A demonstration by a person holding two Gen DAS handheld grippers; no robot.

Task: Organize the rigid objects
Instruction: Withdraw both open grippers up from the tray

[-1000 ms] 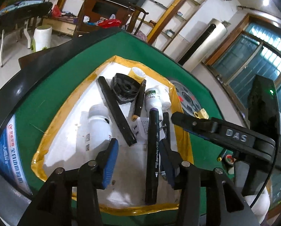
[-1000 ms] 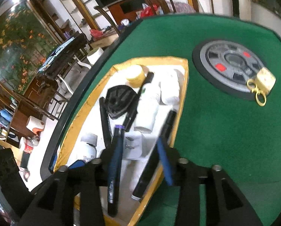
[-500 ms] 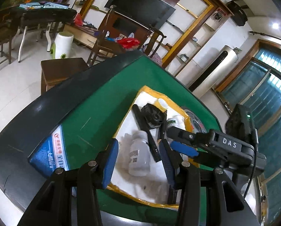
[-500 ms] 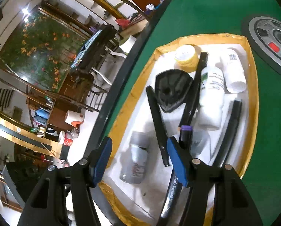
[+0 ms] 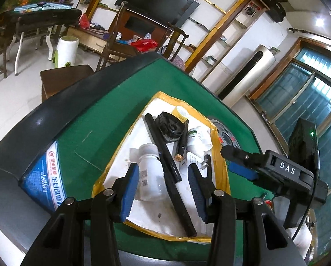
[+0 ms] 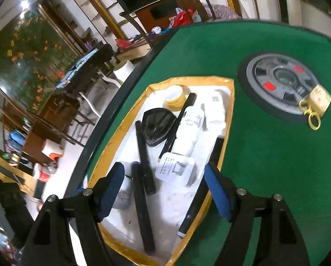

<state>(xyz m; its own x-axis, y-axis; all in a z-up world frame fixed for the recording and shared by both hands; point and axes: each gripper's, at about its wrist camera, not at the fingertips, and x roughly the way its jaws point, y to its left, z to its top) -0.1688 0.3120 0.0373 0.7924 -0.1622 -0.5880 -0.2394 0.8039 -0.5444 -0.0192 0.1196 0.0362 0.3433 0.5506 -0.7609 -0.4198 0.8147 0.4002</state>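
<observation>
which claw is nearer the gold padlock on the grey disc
Right. The right claw hangs over the tray with the padlock in view beyond it; the left claw sits farther off, over the tray's opposite side.

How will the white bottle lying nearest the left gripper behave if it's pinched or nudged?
The white bottle lies on its side in the tray, so a nudge would probably roll it. It looks like rigid plastic and should hold shape under the pads. Its smooth round body may slip unless it is pinched across the middle.
</observation>
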